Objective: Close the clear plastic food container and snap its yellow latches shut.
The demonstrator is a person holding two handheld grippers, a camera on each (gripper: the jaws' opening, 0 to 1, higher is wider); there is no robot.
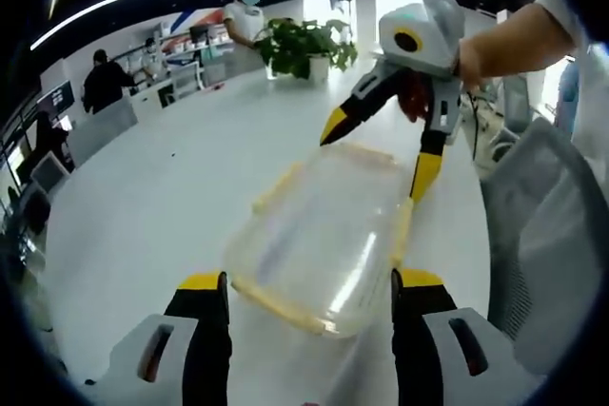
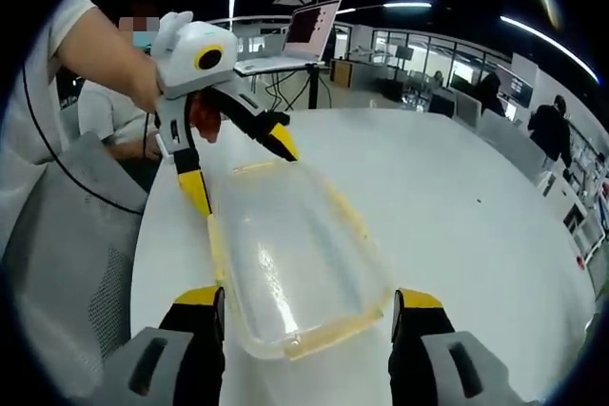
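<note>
The clear plastic food container (image 1: 324,235) lies on the white table (image 1: 143,206), its lid resting on top and yellow latches (image 1: 276,303) along its edges. My left gripper (image 1: 310,282) is open, one jaw on each side of the container's near end. My right gripper (image 1: 378,154) is open too and straddles the far end, with one yellow tip by the side latch. In the right gripper view the same container (image 2: 285,254) sits between my right gripper's (image 2: 308,297) open jaws, and my left gripper (image 2: 240,173) stands open over the far end. Whether the latches are snapped, I cannot tell.
A grey mesh chair (image 1: 542,235) stands close against the table edge beside the container, also seen as the chair (image 2: 67,263) in the right gripper view. A potted plant (image 1: 304,45) and a laptop (image 2: 309,26) sit at the table's far ends. People are at desks further back.
</note>
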